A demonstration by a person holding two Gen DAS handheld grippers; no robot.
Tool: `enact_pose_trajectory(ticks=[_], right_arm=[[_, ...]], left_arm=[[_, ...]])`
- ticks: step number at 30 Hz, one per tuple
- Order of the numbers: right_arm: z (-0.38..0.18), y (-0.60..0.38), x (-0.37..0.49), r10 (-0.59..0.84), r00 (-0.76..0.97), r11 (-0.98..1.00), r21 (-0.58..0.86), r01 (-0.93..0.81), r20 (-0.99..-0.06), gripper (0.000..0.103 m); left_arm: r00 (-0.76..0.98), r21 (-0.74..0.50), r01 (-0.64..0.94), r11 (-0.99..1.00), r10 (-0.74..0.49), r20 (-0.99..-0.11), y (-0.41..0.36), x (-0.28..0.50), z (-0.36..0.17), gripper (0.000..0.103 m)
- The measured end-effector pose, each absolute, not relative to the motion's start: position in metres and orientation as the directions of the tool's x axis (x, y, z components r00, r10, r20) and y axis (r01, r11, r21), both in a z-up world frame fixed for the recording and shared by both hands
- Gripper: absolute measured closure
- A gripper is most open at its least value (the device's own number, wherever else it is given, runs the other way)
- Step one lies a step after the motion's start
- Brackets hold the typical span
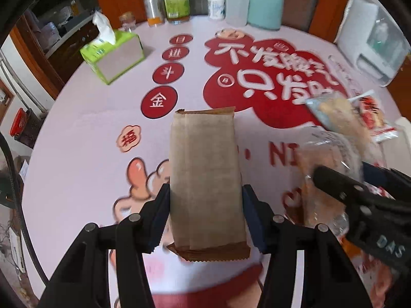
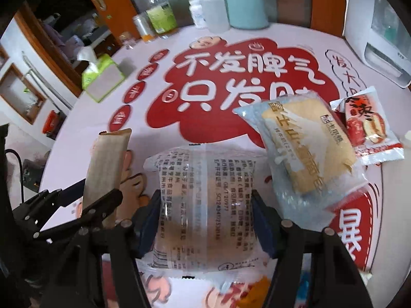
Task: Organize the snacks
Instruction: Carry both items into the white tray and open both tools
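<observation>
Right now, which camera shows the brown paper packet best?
The left wrist view: the brown paper packet faces the camera, whole, clamped in the left tongs. The right wrist view shows it only edge-on at the left.

We carried two matte black grippers: the left gripper (image 1: 205, 200) had dark blue pads and round silver pivot pins; the right gripper (image 2: 205, 205) matched, white letters "DAS" stamped along its finger (image 1: 359, 200).

A round table (image 2: 84, 138) carried a pale cloth printed with red Chinese characters. On it lay a green tissue box (image 1: 113, 56), a red date snack packet (image 2: 370, 131) and a cream cake packet (image 2: 305, 151); bottles (image 1: 177, 2), a white jar (image 1: 216, 5) and a mint canister (image 1: 265, 9) stood along its far edge.
</observation>
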State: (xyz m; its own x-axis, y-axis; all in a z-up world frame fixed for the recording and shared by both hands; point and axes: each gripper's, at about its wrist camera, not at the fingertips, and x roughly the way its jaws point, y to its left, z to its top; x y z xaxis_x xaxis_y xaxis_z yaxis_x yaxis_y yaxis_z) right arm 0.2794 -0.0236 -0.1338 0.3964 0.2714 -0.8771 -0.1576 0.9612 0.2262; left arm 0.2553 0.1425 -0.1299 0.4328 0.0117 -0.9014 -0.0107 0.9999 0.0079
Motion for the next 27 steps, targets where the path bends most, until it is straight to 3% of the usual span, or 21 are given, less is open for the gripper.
enact_pose_trajectory(ticks=[13, 19, 27], right_arm=[[-0.021, -0.098, 0.141, 0.315, 0.673, 0.947, 0.264, -0.180, -0.670, 0.037], [0.010, -0.166, 0.091, 0.202, 0.789, 0.964, 0.260, -0.056, -0.580, 0.037], [0.019, -0.256, 0.058, -0.039, 0.846, 0.951, 0.241, 0.196, -0.531, 0.036]], left_arm=[[0.669, 0.036, 0.205, 0.978, -0.113, -0.734, 0.070, 0.125, 0.003, 0.050], [0.729, 0.050, 0.320, 0.946, -0.212, -0.651, 0.004, 0.099, 0.043, 0.049], [0.696, 0.029, 0.449, 0.893, -0.329, -0.638, -0.103, 0.108, 0.043, 0.049]])
